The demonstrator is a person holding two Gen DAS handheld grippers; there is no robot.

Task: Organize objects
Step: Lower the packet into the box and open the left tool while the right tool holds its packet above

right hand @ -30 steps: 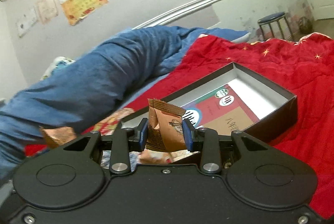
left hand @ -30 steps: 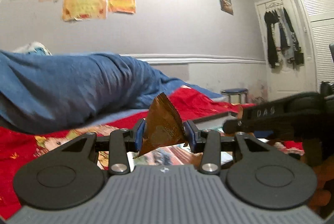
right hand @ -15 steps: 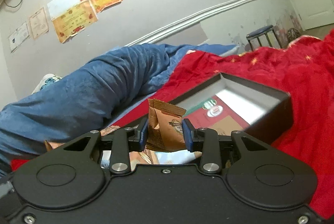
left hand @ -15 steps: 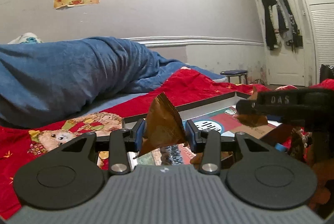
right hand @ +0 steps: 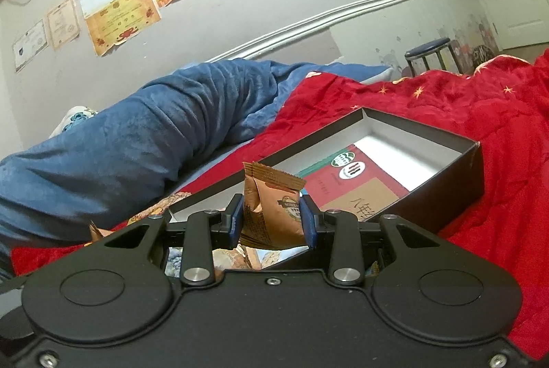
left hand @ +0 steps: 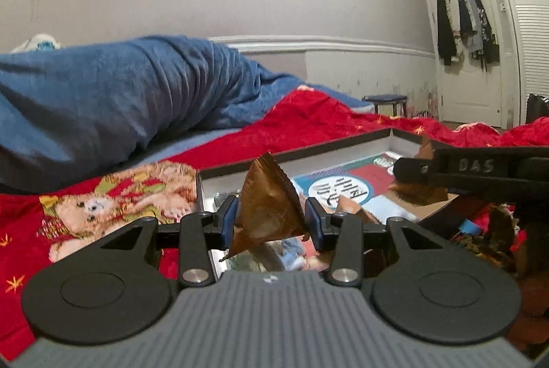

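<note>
My left gripper (left hand: 271, 223) is shut on a brown foil snack packet (left hand: 269, 206), held over the near left corner of an open dark box (left hand: 343, 143) on the bed. My right gripper (right hand: 272, 222) is shut on another brown snack packet (right hand: 274, 203), above the near end of the same box (right hand: 456, 175). The right gripper also shows in the left wrist view (left hand: 480, 170) as a black bar over the box with its packet (left hand: 417, 193) hanging below. A red and brown printed pack (right hand: 357, 186) lies flat inside the box.
A red blanket (right hand: 480, 114) covers the bed, with a rolled blue blanket (right hand: 154, 127) behind the box. A teddy-bear print (left hand: 113, 199) lies left of the box. A blue stool (right hand: 429, 50) stands by the wall. Clothes (left hand: 459, 14) hang on a door at right.
Both grippers have moved forward and tilted down over the box, still holding their packets. The box now shows larger and closer in both views.
</note>
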